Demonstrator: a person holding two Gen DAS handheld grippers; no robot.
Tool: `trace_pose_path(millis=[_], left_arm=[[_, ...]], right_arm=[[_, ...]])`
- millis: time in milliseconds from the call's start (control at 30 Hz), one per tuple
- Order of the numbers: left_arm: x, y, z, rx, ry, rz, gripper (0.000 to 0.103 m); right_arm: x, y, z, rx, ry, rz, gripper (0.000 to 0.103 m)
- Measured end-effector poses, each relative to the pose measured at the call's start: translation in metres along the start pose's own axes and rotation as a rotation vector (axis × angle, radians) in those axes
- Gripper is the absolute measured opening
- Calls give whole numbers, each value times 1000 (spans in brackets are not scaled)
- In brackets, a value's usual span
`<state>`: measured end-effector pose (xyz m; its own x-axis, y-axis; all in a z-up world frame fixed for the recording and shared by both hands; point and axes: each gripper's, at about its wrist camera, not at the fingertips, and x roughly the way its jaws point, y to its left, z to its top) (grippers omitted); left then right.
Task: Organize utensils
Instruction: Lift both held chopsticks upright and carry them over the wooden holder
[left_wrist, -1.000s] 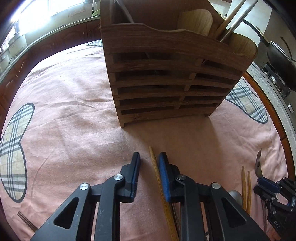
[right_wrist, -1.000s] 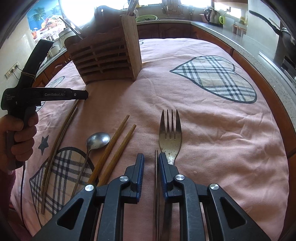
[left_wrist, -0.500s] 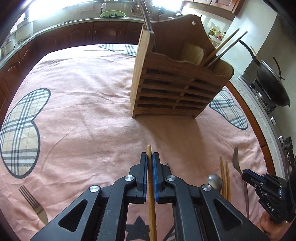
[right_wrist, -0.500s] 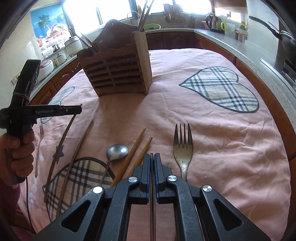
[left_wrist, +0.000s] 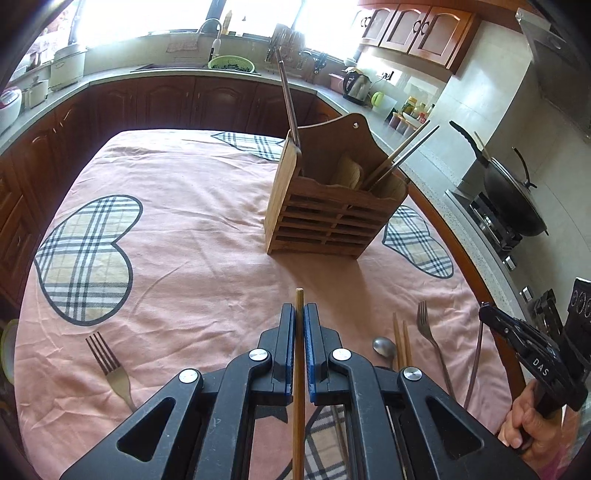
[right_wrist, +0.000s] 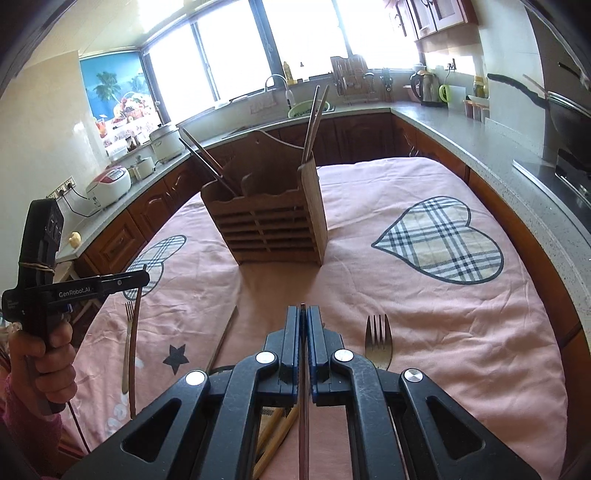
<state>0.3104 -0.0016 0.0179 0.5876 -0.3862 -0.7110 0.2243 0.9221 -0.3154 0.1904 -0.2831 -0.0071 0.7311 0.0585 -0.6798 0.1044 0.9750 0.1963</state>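
Left claw (left_wrist: 299, 334) pinched wooden chopstick (left_wrist: 299, 373); right claw (right_wrist: 303, 334) pinched dark thin utensil (right_wrist: 303, 387). Both held above pink cloth, short of wooden holder (left_wrist: 325, 218). Advice: lift, tilt tips down, lower into compartment before releasing.

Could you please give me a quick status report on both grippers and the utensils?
Left hand-held gripper shut on wooden chopstick. Right hand-held gripper shut on a thin dark utensil. Wooden holder ahead, path open. Forks on the cloth.
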Motion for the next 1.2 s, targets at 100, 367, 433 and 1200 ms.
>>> trace_pose_path(millis=[100,367,433,1200], left_arm=[[-20,1,-3,2,-17,-3,4],[-54,1,-8,7,-49,-12,4],[-61,0,-9,11,-58,-14,4],[-121,3,-16,23,-177,-15,4]], right_arm=[[-9,2,3,-3,-27,-3,4],[-26,8,6,-5,-69,1,4],[-31,10,7,-11,-81,0,4],[-68,31,24,-44,-211,8,4]])
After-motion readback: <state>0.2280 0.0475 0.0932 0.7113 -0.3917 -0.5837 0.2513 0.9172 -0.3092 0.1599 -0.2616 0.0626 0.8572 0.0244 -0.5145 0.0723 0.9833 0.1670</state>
